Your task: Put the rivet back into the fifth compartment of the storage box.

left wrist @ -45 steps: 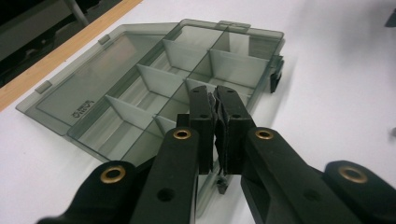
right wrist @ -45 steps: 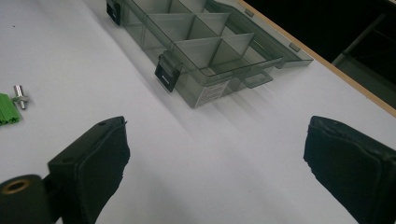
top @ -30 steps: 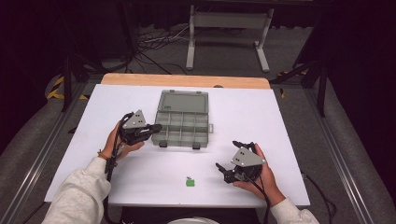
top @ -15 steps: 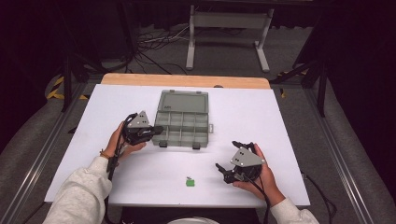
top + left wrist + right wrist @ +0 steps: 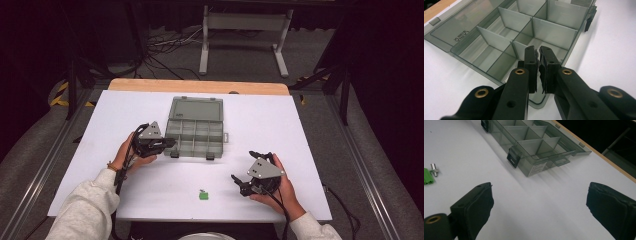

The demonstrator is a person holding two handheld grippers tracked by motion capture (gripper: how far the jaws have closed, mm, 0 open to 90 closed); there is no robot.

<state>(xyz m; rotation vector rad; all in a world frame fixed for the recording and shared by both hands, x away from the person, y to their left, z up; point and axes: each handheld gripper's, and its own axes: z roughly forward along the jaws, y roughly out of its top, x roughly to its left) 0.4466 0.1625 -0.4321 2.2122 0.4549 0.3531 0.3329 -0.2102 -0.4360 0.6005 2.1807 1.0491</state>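
- Two grippers work over a white desk [image 5: 300,125], each carried in one of the person's hands, whose forearms enter from the near edge in the high view.
- Nearest the person, a small green block [image 5: 203,195] lies on the desk with a little metal pin [image 5: 434,168] just beside it; both sit between the two hands and are touched by neither.
- To the right of that block, the right gripper [image 5: 243,183] rests low at the desk; in the right gripper view its jaws stand wide apart with nothing but bare desk between them, so it is released.
- Farther in and to the left, the left gripper [image 5: 539,53] reaches over the near left corner of the compartment box [image 5: 195,137]; its jaws are clenched almost together, and I see nothing clearly held between the pads.
- That box is a smoky, see-through organiser lying mid-desk, its dividers forming two rows of cells that look bare.
- Beyond the cells, its lid [image 5: 196,108] lies flat, folded back toward the far side.
- Farthest off, a wooden strip [image 5: 200,86] edges the desk.
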